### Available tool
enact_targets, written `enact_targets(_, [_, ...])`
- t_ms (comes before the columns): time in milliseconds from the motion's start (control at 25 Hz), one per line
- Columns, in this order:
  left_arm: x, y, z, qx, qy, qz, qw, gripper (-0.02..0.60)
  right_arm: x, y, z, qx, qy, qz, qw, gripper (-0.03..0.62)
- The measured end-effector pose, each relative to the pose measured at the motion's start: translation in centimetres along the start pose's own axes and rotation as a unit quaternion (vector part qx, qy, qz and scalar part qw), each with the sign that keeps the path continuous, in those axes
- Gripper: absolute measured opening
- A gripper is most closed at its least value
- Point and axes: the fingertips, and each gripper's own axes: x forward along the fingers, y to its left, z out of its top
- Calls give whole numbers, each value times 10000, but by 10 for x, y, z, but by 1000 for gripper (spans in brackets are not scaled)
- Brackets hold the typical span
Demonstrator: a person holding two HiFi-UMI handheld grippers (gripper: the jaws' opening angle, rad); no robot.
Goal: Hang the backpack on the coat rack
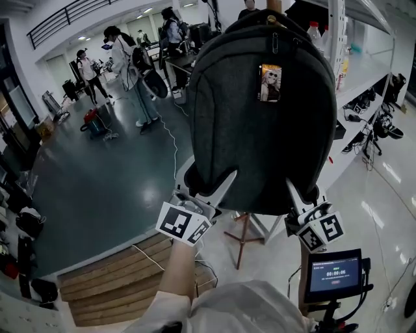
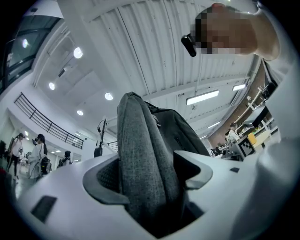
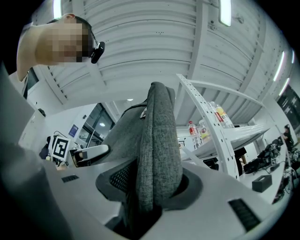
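Observation:
A dark grey backpack (image 1: 260, 130) hangs upright in front of me, its top up by the wooden tip of the coat rack (image 1: 275, 5). The rack's wooden legs (image 1: 243, 235) show below the bag. My left gripper (image 1: 207, 179) is shut on the bag's lower left edge. My right gripper (image 1: 304, 195) is shut on its lower right edge. In the left gripper view a thick fold of grey backpack fabric (image 2: 140, 150) fills the left gripper (image 2: 147, 180). In the right gripper view a like fold of the backpack (image 3: 159, 140) sits in the right gripper (image 3: 152, 183). Whether the handle rests on a hook is hidden.
White shelving (image 1: 364, 71) with bottles stands close on the right. Wooden steps (image 1: 117, 273) lie at the lower left. A small screen (image 1: 333, 273) is mounted at the lower right. Several people (image 1: 127, 65) stand far back on the dark floor.

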Motion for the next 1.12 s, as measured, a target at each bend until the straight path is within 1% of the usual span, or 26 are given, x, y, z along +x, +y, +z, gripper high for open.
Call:
enact_targets(120, [4, 4, -20, -148, 272, 79, 9995, 327, 1, -8, -16, 164, 265, -97, 9995, 163])
enact_targets(200, [5, 6, -33, -180, 352, 156, 9991, 327, 0, -13, -28, 201, 379, -158, 9990, 163])
enact_targets(320, [5, 11, -46, -223, 195, 283, 9992, 328, 1, -16, -34, -21, 373, -219, 9991, 164])
enact_targets(480, [6, 10, -59, -294, -98, 362, 9989, 330, -3, -24, -38, -268, 196, -211, 9992, 166])
enact_targets(600, [7, 5, -63, -279, -153, 420, 9986, 334, -7, -30, -39, -328, 98, -243, 9991, 166])
enact_targets(760, [11, 5, -70, -475, -189, 371, 9980, 341, -9, -36, -42, -336, 44, -308, 9990, 166])
enact_targets(840, [12, 5, -73, -498, -179, 389, 9978, 341, -9, -38, -45, -337, 55, -334, 9989, 166])
enact_targets(920, [12, 8, -76, -523, -159, 460, 9974, 341, -8, -37, -46, -319, 124, -267, 9991, 166])
enact_targets(960, [12, 10, -78, -556, -139, 514, 9970, 341, -8, -35, -46, -277, 171, -163, 9993, 166])
enact_targets(1040, [12, 17, -84, -656, -96, 694, 9954, 348, -11, -30, -39, -33, 188, 152, 9997, 168])
enact_targets(1120, [13, 26, -90, -863, -68, 864, 9925, 360, -18, -29, -23, 314, -44, 355, 9989, 175])
